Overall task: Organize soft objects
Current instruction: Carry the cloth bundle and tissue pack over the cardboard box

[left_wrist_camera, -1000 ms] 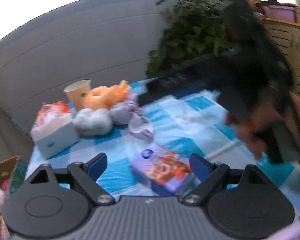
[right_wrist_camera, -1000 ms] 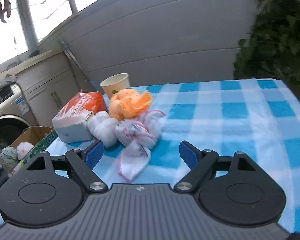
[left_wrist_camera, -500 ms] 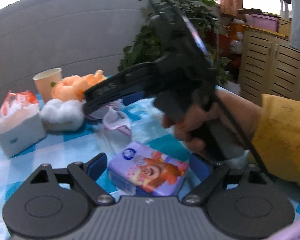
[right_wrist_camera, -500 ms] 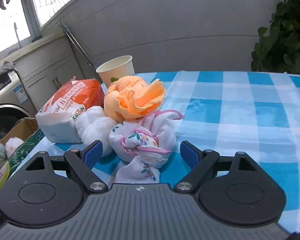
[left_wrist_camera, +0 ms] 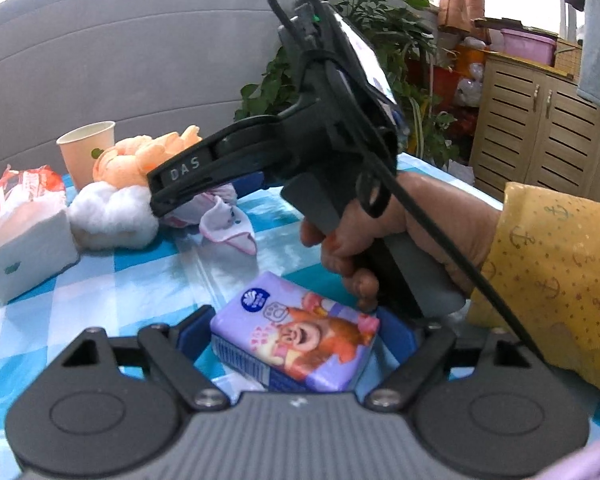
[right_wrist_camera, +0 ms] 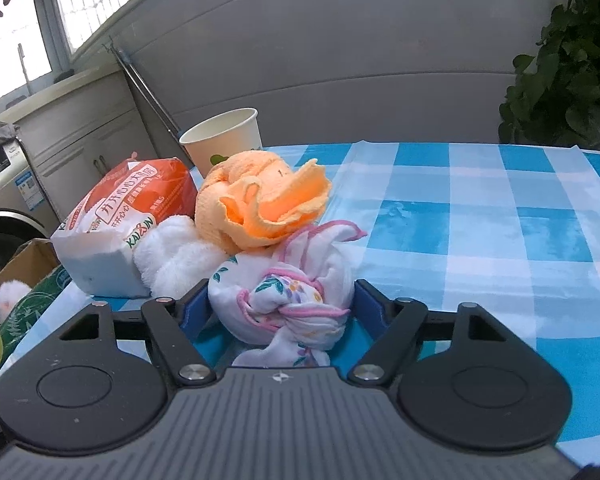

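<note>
The left tool [left_wrist_camera: 294, 330] sits low over a surface covered in a blue-and-white checked cloth [left_wrist_camera: 148, 284]. Its jaws have just been closing and now bracket a purple tissue pack [left_wrist_camera: 296, 342] printed with a cartoon face. The blue pads [left_wrist_camera: 194, 334] stand right beside the pack's two ends, though it is not clear that they press on it, so the tool reads as released around it.

The right tool [right_wrist_camera: 280, 306] also sits low over the cloth. Its jaws have just been closing too, and a knotted white cloth with pink trim and a floral print [right_wrist_camera: 288, 300] lies between them. The pads stand at the bundle's sides without visibly squeezing it. In the left view, a hand [left_wrist_camera: 384, 240] in a yellow patterned sleeve [left_wrist_camera: 556, 272] grips this tool's handle, just beyond the tissue pack.

Directly behind the knotted cloth lies a crumpled orange cloth [right_wrist_camera: 260, 200], touching it. To the left of these rests a fluffy white cloth [right_wrist_camera: 172, 256], pressed against a large orange-and-white tissue package [right_wrist_camera: 116, 232]. A paper cup [right_wrist_camera: 224, 140] stands upright behind the orange cloth. A leafy green plant [right_wrist_camera: 572, 64] rises beyond the far right edge of the surface, against a grey wall.
</note>
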{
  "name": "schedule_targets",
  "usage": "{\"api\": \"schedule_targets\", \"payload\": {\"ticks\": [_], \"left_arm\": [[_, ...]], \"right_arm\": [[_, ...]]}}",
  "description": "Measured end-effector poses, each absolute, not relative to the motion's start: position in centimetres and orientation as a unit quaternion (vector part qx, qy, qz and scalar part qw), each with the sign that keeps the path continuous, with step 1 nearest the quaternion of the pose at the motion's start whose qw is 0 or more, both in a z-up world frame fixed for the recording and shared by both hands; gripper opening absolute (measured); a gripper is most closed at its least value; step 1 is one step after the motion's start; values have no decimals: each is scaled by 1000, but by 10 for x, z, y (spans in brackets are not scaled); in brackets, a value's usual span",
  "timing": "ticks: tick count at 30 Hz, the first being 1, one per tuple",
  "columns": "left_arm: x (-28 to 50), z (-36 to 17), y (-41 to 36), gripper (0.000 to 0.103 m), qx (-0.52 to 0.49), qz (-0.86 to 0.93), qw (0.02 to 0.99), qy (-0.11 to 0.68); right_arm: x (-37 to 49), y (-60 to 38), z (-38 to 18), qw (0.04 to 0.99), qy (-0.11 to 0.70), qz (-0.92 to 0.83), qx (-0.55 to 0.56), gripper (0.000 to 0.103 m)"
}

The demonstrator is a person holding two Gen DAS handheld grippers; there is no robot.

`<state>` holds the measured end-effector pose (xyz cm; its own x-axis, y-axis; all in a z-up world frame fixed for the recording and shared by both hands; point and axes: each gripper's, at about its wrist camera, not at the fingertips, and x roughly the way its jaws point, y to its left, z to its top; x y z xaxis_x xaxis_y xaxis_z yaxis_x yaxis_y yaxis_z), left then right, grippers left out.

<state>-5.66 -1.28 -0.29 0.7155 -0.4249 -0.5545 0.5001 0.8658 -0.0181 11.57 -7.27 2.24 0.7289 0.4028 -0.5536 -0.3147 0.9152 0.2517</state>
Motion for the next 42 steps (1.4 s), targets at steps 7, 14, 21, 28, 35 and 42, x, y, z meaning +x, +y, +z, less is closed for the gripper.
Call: {"api": "schedule_targets", "payload": {"ticks": [7, 14, 21, 28, 35, 42], "left_arm": [[-59, -1, 1, 86, 48, -229, 929, 285], [-62, 1, 29, 86, 26, -191, 939, 286], [-64, 5, 52, 86, 21, -152, 948, 281], [-66, 11, 70, 86, 17, -105, 955, 276], [-70, 21, 87, 86, 19, -57, 962, 266], [-74, 33, 106, 86, 16, -13, 966, 256]], "right_arm": [[102, -80, 24, 935, 300, 172, 78, 91], [79, -88, 26, 942, 290, 146, 85, 91], [52, -88, 27, 945, 288, 129, 91, 92], [29, -84, 27, 945, 288, 121, 98, 92], [11, -73, 27, 943, 292, 125, 99, 92], [1, -56, 34, 941, 294, 141, 94, 92]]}}
